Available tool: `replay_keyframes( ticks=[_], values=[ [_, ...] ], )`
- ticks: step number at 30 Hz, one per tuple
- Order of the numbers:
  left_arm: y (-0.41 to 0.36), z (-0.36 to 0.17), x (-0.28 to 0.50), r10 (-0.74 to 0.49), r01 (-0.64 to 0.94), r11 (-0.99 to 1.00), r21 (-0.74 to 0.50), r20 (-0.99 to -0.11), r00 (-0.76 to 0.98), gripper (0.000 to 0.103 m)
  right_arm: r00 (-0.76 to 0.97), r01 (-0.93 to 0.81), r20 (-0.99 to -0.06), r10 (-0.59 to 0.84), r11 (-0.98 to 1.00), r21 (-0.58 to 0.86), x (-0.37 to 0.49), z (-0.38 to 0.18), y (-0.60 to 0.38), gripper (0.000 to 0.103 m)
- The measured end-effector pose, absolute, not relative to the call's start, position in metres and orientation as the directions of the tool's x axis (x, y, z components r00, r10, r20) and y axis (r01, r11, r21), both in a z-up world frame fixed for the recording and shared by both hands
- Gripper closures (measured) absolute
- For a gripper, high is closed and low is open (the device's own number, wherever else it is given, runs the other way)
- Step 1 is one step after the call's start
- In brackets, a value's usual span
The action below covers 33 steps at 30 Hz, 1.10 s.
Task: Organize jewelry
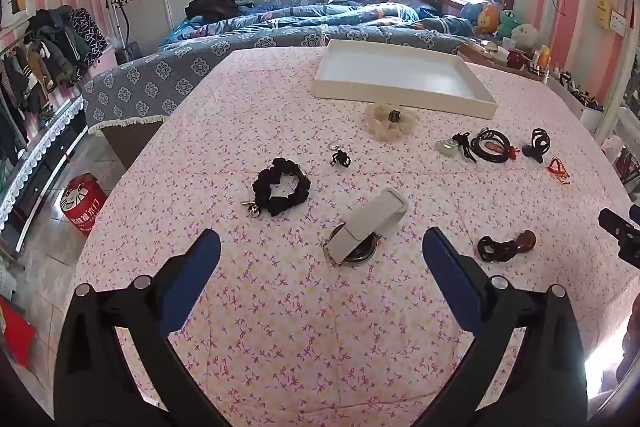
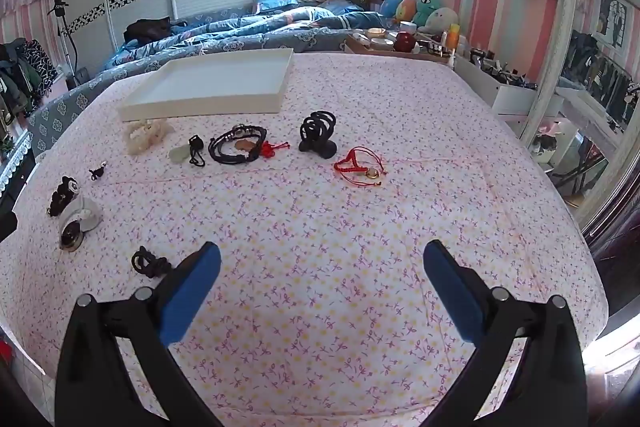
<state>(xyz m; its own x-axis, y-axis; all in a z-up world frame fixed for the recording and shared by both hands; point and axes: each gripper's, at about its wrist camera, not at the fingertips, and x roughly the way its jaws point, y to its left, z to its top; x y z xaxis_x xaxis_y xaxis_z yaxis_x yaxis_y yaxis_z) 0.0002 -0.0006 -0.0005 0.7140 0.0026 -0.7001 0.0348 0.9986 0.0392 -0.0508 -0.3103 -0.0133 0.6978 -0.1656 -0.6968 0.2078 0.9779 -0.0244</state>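
A white tray (image 1: 404,95) lies at the far side of the pink floral tablecloth; it also shows in the right wrist view (image 2: 208,107). Jewelry lies loose on the cloth: a black scrunchie (image 1: 280,189), a grey-strapped watch (image 1: 366,227), a cream scrunchie (image 1: 390,121), black cord bracelets (image 1: 490,145) (image 2: 238,145), a dark bead bracelet (image 1: 504,247) (image 2: 150,263), a black hair claw (image 2: 318,133) and a red cord bracelet (image 2: 360,167). My left gripper (image 1: 320,251) is open, just short of the watch. My right gripper (image 2: 320,263) is open and empty over bare cloth.
A bed with blue bedding (image 1: 304,23) runs behind the table. A wooden tray of small items (image 2: 400,43) and a white dresser (image 2: 516,95) stand at the right. A red tin (image 1: 82,203) stands on the floor at the left. The other gripper shows at the right edge (image 1: 624,235).
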Motion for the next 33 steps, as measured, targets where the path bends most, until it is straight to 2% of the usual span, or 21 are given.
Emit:
replay_keyframes(
  ticks=[33],
  values=[
    [0.004,-0.005,-0.001,-0.022,0.037,0.999,0.006,-0.705,0.709,0.003,0.689,0.203,-0.710,-0.147,0.979,-0.005,-0.046,-0.021,-0.311,0.002]
  ],
)
